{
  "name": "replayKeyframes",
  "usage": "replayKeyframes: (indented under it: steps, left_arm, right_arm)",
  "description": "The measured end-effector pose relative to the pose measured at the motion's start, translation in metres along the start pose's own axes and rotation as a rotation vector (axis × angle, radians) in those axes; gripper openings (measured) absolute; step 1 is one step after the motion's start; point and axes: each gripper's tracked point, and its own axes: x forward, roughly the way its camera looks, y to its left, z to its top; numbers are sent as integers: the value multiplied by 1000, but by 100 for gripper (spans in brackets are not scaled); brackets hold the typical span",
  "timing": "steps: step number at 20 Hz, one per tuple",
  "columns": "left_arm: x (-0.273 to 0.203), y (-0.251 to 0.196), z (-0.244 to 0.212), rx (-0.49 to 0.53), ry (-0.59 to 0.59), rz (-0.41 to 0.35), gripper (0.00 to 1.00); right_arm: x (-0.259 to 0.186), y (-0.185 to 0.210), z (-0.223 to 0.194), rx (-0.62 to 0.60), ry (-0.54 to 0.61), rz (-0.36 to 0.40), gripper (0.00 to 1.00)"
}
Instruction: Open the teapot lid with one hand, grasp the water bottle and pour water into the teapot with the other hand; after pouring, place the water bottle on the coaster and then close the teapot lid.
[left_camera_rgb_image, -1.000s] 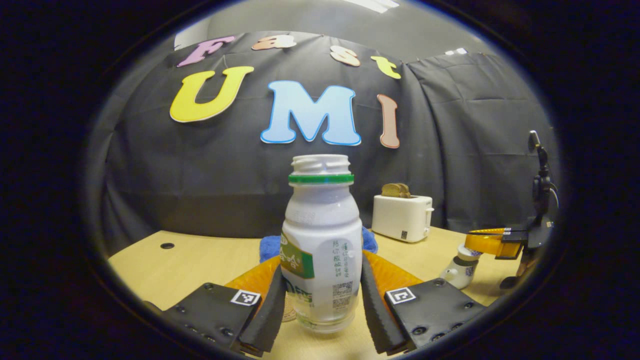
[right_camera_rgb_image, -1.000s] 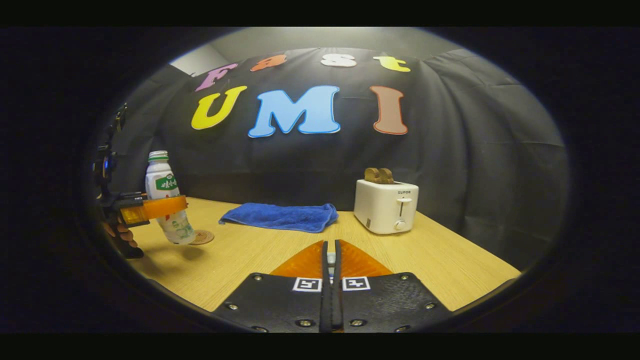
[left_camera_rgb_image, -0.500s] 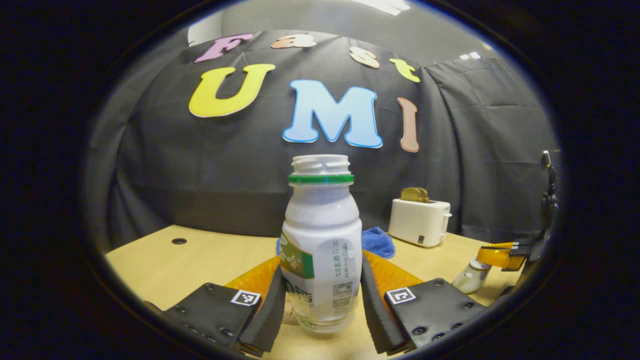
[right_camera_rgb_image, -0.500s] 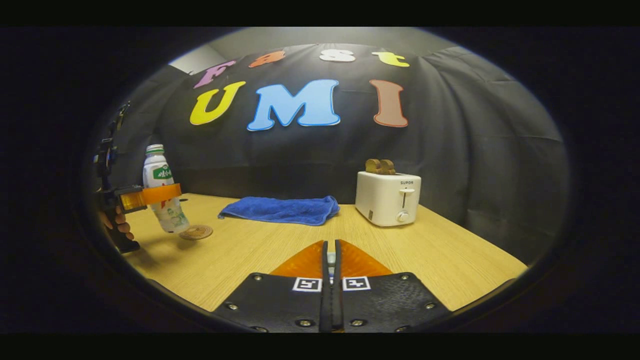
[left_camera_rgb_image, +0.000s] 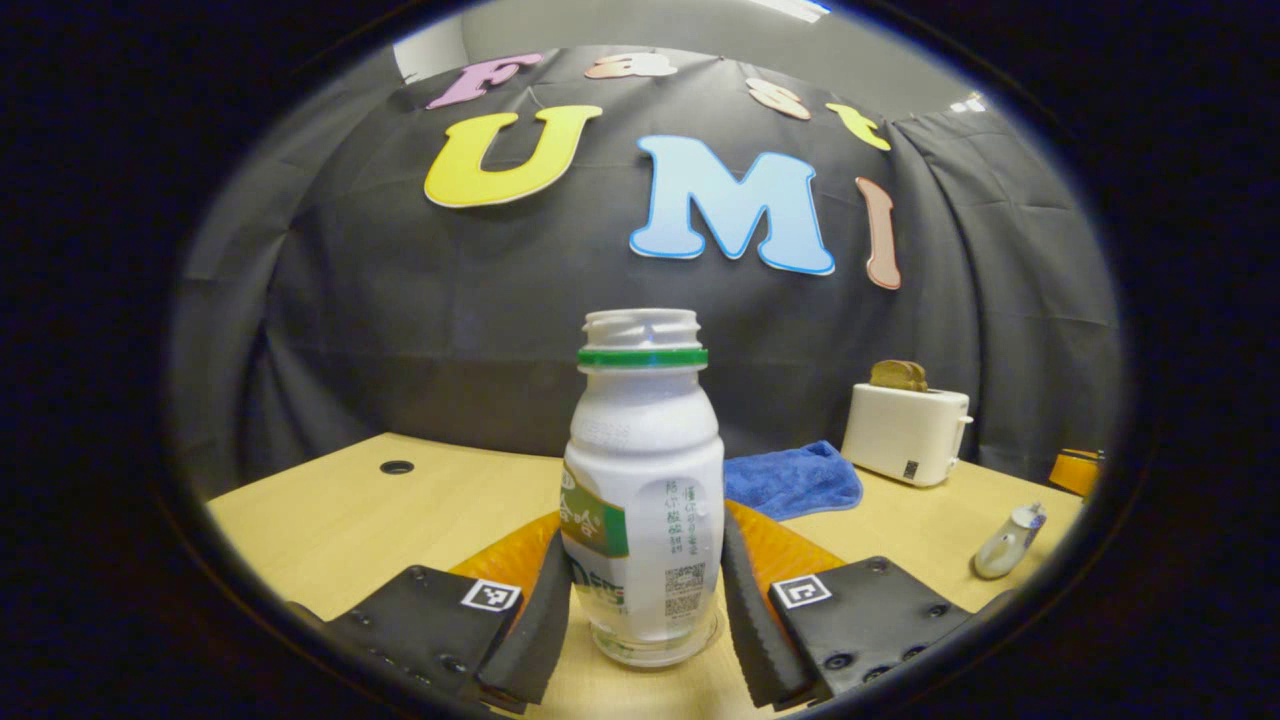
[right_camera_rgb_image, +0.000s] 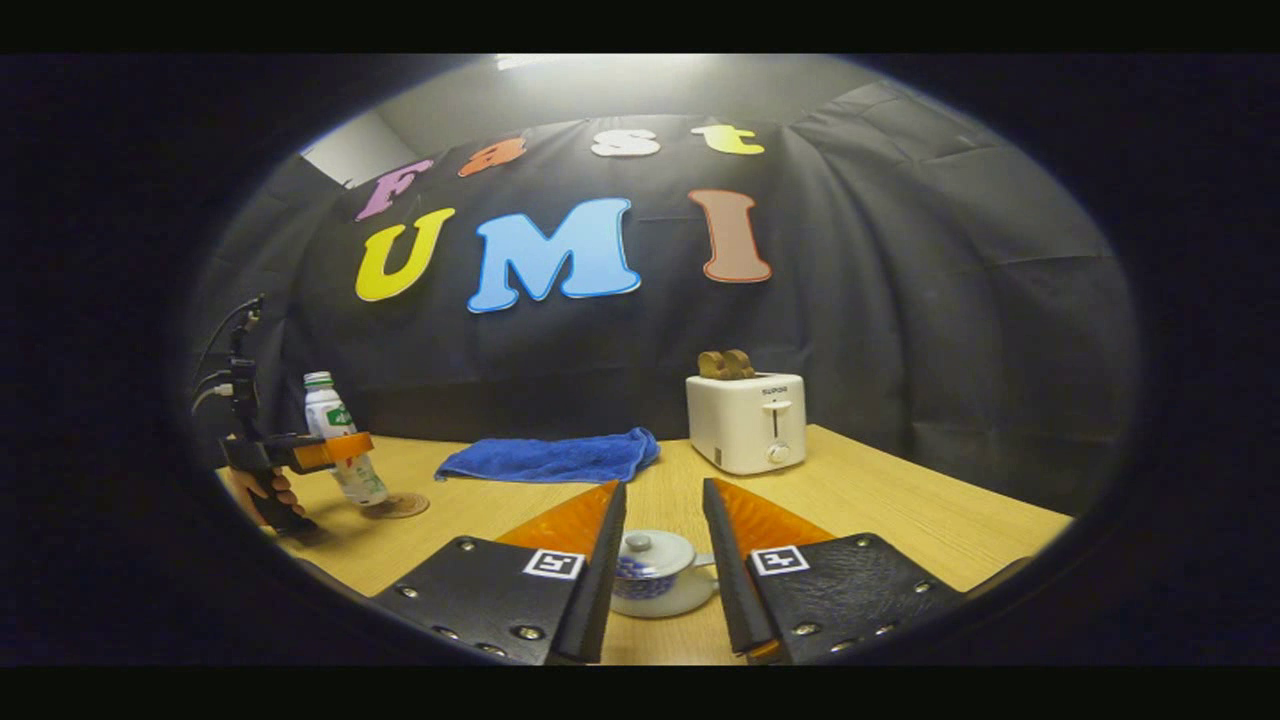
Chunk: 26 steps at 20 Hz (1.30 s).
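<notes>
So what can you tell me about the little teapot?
The teapot is small, white and glossy like china, with blue patterns round its body. Its domed lid with a round knob sits on top. It stands upright on the wooden table, between the open fingers of the right hand-held gripper, which do not seem to touch it. In the left gripper view it shows far off.
</notes>
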Motion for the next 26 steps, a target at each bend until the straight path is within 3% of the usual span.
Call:
replayKeyframes:
  steps: [1, 5, 6, 11, 15, 17, 18, 19, 20, 26]
  left_arm:
    - [6, -4, -3, -6, 9, -8, 76]
    - [25, -5, -20, 108, 38, 7, 81]
    - [26, -7, -20, 112, 39, 7, 77]
    - [28, -15, -21, 111, 32, -12, 81]
    - [29, -16, -25, 108, 38, -16, 91]
    - [26, -13, -19, 138, 16, 35, 99]
    - [23, -9, -14, 161, 4, 57, 99]
    - [15, -12, -12, 168, -7, 56, 100]
    - [10, -16, -11, 164, -10, 46, 97]
    - [-22, -13, -13, 172, 7, 79, 100]
  right_arm:
    - [0, -2, 0, -9, 4, -3, 46]
    - [0, -1, 1, 4, 5, 8, 46]
    - [0, -3, 0, 10, 6, 5, 46]
    - [0, -5, -1, 19, 10, 1, 46]
    - [1, -4, -1, 15, 9, 5, 46]
    - [0, -5, 1, 18, 4, 3, 46]
    - [0, -6, 1, 19, 0, -1, 65]
    - [-1, -7, 2, 22, -3, -2, 65]
    - [-1, -7, 2, 24, -4, -3, 46]
    - [-14, 4, 10, -37, -42, 3, 47]
